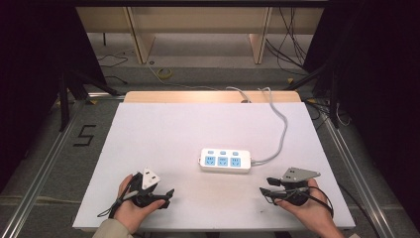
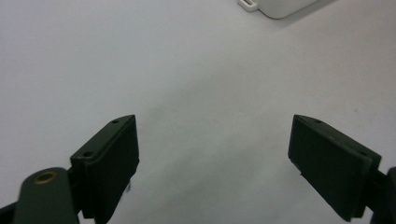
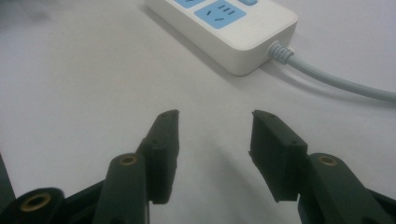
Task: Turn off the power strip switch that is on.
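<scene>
The left gripper point(image 1: 166, 194) is resting near the front edge of the tabletop point(image 1: 163, 129), toward the front left corner. In the left gripper view its jaws are standing wide apart, with nothing but bare white top between them. The right gripper point(image 1: 266, 185) is sitting near the front right corner. Its jaws are standing apart too and are holding nothing.

Both grippers are pointing in toward the white power strip point(image 1: 225, 160), which is lying flat near the middle of the tabletop, a bit to the right. It has three blue sockets and three blue buttons. Its grey cable point(image 1: 283, 130) is running off to the back edge. The right gripper is nearer to the cable end point(image 3: 280, 51) of the strip.

To do this well, I think the person should bring the jaws in low and slow, one on each long side of the strip, and keep off the buttons. Squeezing the body, not the cable, looks safer.

The left hand point(image 1: 130, 206) is wrapping its gripper from below, wrist low. The right hand point(image 1: 309, 203) is doing the same.
</scene>
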